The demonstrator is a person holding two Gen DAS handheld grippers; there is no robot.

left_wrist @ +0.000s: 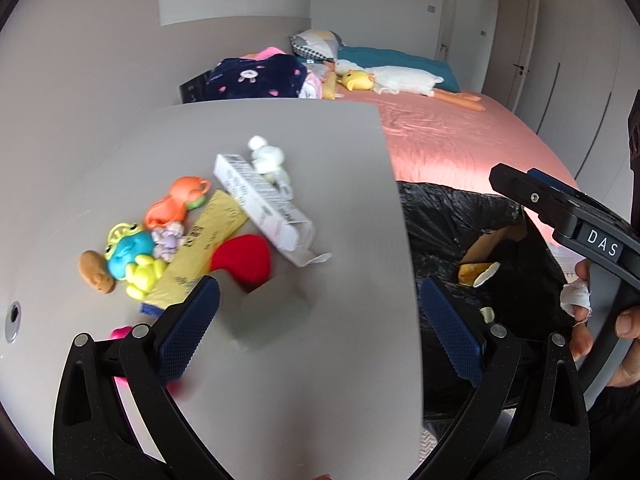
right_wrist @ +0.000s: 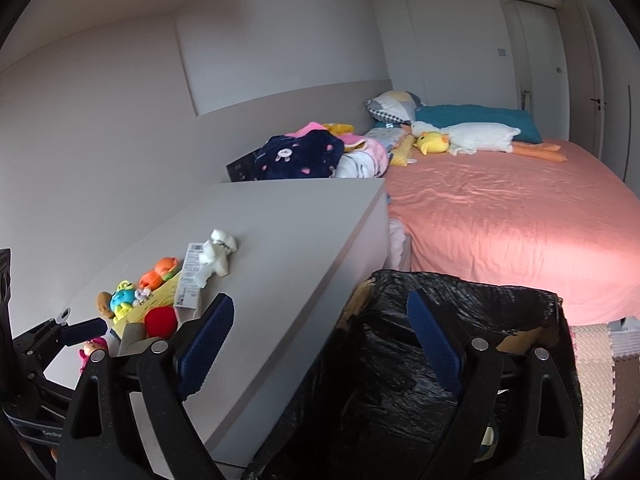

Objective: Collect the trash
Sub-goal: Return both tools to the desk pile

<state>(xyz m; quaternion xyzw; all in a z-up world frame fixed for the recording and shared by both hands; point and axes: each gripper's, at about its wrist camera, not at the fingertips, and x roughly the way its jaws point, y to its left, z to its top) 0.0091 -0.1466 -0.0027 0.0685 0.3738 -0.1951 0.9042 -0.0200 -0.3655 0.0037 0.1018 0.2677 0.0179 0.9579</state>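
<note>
On the grey table top (left_wrist: 320, 140) lie a crumpled white tissue (left_wrist: 266, 156), a long white carton (left_wrist: 260, 200) with a torn end and a yellow wrapper (left_wrist: 204, 248), mixed with small toys. My left gripper (left_wrist: 320, 320) hovers open over the table's near part; a blurred grey block (left_wrist: 276, 312) lies between its spread fingers, untouched. A black trash bag (right_wrist: 440, 320) stands open beside the table. Open and empty, my right gripper (right_wrist: 320, 340) hangs over the table's edge and the bag. The tissue (right_wrist: 218, 252) and carton (right_wrist: 192, 276) show to its left.
Toys crowd the wrapper: an orange figure (left_wrist: 176, 204), a blue and yellow frog (left_wrist: 130, 254), a brown lump (left_wrist: 96, 272), a red plush (left_wrist: 244, 258). The bag (left_wrist: 460, 220) holds cardboard and a paper cup (left_wrist: 480, 274). A pink bed (right_wrist: 500, 220) with plush toys lies beyond.
</note>
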